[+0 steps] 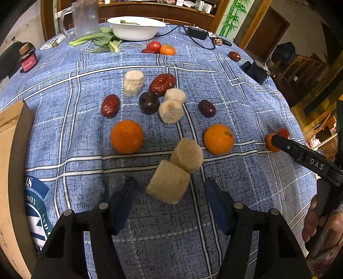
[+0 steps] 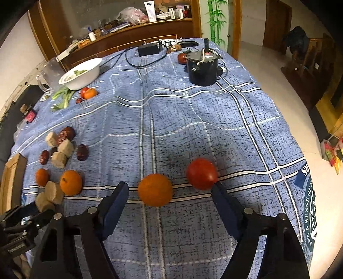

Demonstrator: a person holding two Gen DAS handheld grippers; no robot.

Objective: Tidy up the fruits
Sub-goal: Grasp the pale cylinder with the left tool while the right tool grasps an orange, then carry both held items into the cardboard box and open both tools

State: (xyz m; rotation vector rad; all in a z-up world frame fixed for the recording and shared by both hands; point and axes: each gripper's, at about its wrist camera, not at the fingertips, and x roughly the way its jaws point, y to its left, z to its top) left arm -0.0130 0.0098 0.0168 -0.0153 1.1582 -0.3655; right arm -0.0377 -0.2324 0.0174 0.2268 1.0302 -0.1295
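My left gripper point(image 1: 170, 184) is open, its jaws on either side of the near beige sugarcane piece point(image 1: 168, 182), which touches a second piece point(image 1: 187, 155). Beyond lie two oranges point(image 1: 127, 136) point(image 1: 218, 139), several red dates point(image 1: 110, 105) point(image 1: 162, 83) and more cane pieces point(image 1: 133, 83) point(image 1: 171, 107). My right gripper point(image 2: 170, 190) is open over the blue checked cloth, with an orange point(image 2: 154, 190) between its fingertips and a red tomato point(image 2: 201, 173) just beyond the right fingertip. The right gripper's black body point(image 1: 308, 159) shows in the left view.
A white bowl point(image 1: 137, 28) with greens, a clear jug point(image 1: 84, 18), a tomato and orange point(image 1: 160, 48) sit at the far side. A black pot point(image 2: 202, 66) and power brick with cables point(image 2: 149, 49) stand far right. A cardboard box point(image 1: 10, 163) is at the left edge.
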